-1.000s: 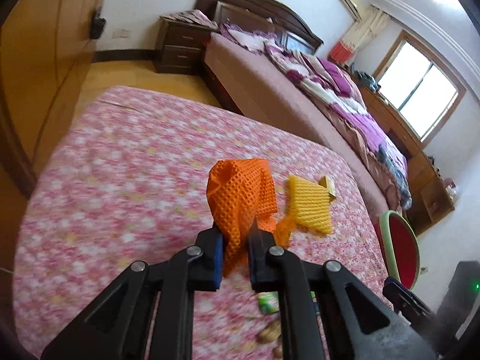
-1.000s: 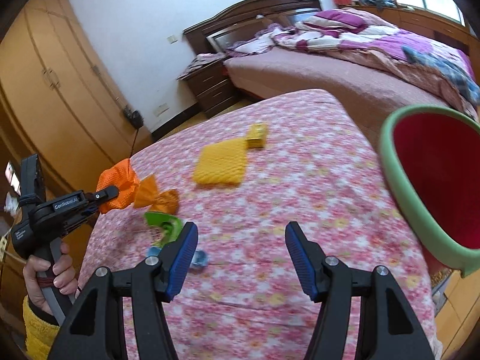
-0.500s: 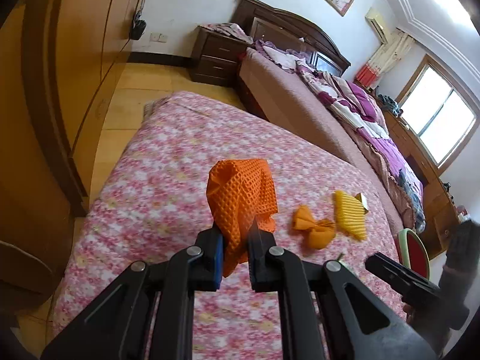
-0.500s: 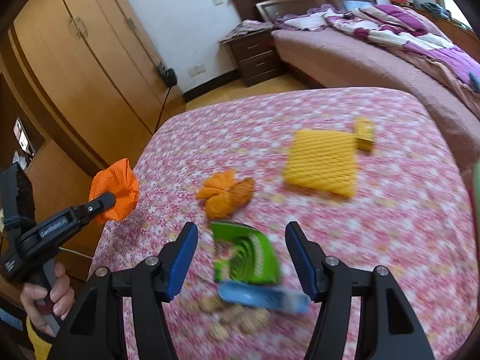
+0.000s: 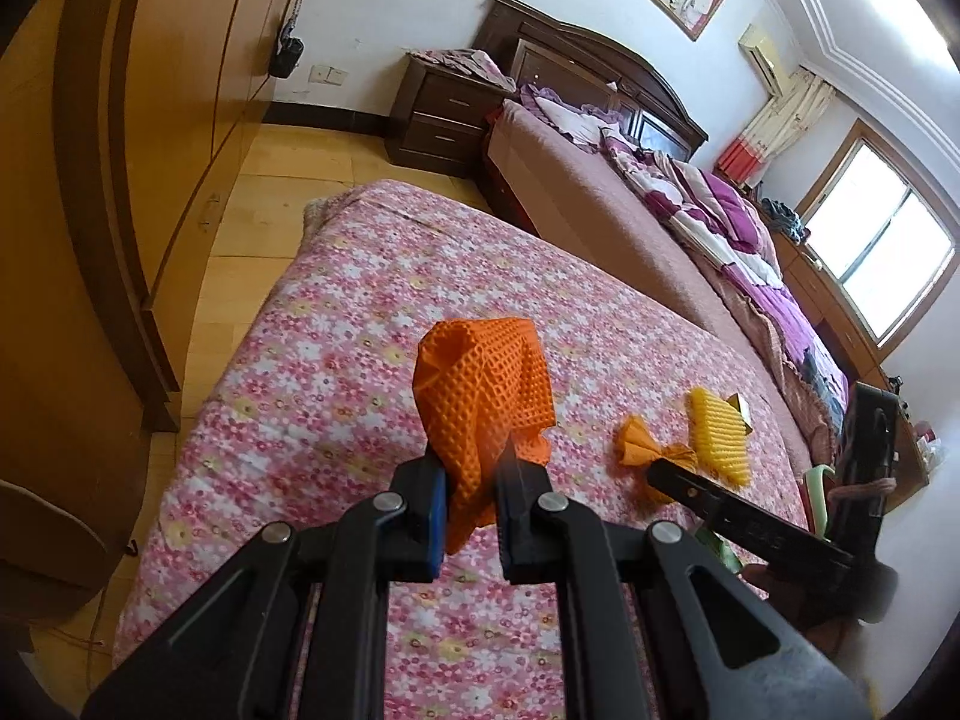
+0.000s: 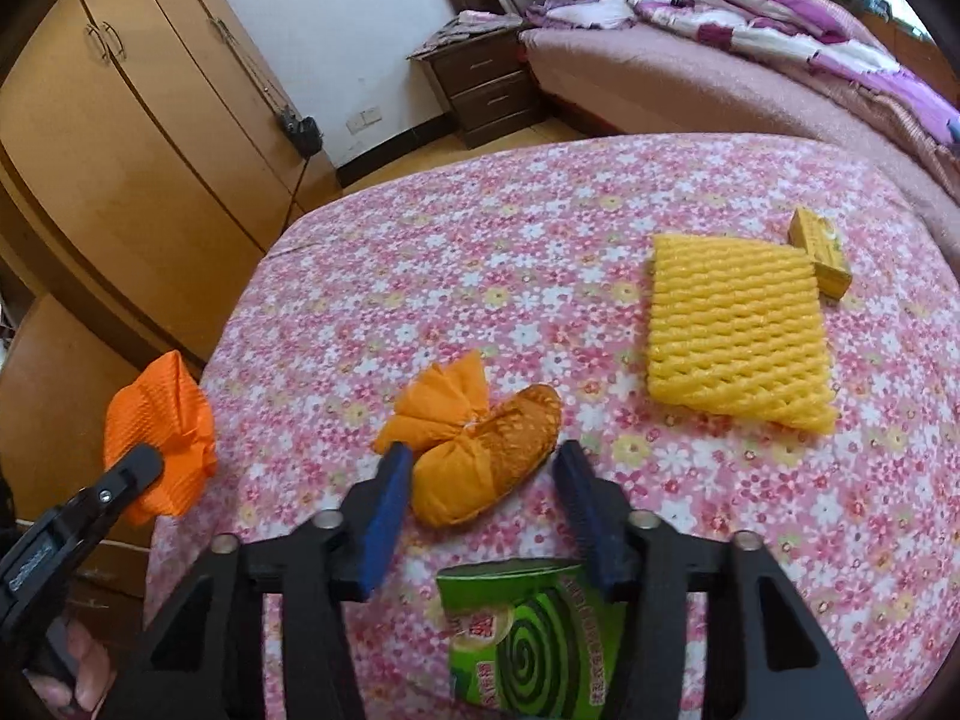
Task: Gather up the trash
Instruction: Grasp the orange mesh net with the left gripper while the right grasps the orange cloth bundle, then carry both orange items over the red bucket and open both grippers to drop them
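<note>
- left gripper [image 5: 471, 468] clamps orange foam net [image 5: 483, 390], held above floral bedspread [image 5: 336, 360]
- right gripper [image 6: 483, 468] half-open, jaws just closing around orange wrapper [image 6: 474, 450] lying on bedspread, pads not yet pressing

Both wrist cameras tilt down along their fingers, close over the floral bed [image 5: 360, 312]. Each faces the far wall; both share the orange wrapper [image 6: 474, 438] and yellow foam [image 5: 720, 438].
</note>
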Demonstrator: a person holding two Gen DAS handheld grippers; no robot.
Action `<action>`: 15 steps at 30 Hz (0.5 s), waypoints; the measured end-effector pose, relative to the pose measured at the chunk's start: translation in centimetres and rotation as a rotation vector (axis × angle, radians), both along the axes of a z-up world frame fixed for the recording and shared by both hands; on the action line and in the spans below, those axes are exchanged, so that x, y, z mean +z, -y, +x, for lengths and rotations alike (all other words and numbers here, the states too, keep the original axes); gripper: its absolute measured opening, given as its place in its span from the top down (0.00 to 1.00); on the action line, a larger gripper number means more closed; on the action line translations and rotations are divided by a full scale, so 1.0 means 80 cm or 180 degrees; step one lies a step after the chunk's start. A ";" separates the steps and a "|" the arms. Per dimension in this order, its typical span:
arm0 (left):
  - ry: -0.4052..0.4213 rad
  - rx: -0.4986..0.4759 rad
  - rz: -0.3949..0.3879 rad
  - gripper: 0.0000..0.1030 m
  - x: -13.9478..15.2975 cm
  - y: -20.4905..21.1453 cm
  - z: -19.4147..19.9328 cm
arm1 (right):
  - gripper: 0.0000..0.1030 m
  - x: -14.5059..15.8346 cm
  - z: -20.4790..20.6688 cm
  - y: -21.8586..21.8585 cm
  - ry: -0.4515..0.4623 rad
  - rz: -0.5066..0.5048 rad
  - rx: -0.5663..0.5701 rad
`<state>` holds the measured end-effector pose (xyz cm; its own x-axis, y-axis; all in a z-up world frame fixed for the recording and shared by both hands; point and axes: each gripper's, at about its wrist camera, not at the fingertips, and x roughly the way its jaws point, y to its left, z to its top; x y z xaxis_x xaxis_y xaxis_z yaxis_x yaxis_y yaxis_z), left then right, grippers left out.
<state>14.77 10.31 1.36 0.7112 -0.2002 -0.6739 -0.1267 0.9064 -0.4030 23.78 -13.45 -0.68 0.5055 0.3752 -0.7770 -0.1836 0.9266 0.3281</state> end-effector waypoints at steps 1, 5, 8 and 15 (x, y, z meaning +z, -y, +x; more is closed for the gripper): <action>-0.0002 -0.0013 0.0003 0.88 0.000 0.003 0.000 | 0.63 0.000 0.000 0.001 0.0004 0.0000 0.0008; 0.0016 -0.0022 0.0076 0.88 0.003 0.014 -0.004 | 0.69 0.000 -0.003 -0.009 0.0089 -0.0187 0.0135; 0.0036 -0.0049 0.0062 0.88 0.008 0.020 -0.010 | 0.72 0.004 -0.008 -0.003 0.0100 -0.0090 0.0157; 0.0132 -0.0145 0.0027 0.88 0.027 0.039 -0.028 | 0.73 0.049 -0.053 0.028 0.0396 0.0214 0.0070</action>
